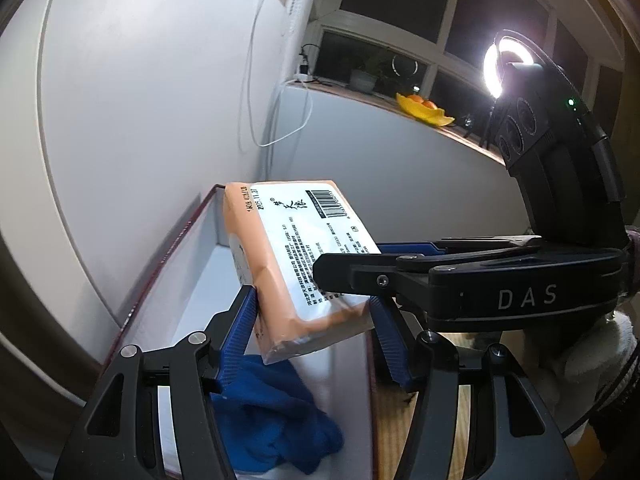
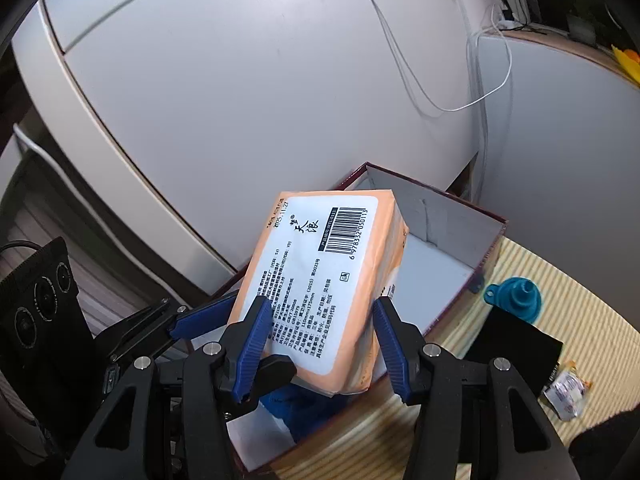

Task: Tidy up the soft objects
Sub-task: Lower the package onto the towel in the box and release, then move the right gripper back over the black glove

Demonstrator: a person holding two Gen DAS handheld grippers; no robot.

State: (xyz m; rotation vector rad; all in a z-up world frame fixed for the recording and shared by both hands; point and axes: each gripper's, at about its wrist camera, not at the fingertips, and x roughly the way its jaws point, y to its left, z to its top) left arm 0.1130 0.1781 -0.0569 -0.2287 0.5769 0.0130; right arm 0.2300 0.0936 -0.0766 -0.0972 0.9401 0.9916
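Note:
An orange tissue pack with a white barcode label (image 1: 296,256) (image 2: 320,280) hangs over an open white-lined box (image 1: 192,280) (image 2: 436,256). My right gripper (image 2: 316,340) is shut on the pack's near end, its blue pads pressing both sides. My left gripper (image 1: 316,332) has its blue pads at the pack's sides from the other direction; the left pad touches, while contact at the right one is unclear. The right gripper crosses the left wrist view (image 1: 460,280). A blue cloth (image 1: 272,412) (image 2: 304,408) lies in the box under the pack.
The box stands on a striped mat (image 2: 540,280) against a white wall. A teal funnel (image 2: 516,292), a black pouch (image 2: 516,344) and a small wrapper (image 2: 568,392) lie right of the box. A ring light (image 1: 496,68) and a yellow fruit dish (image 1: 424,110) stand on the windowsill.

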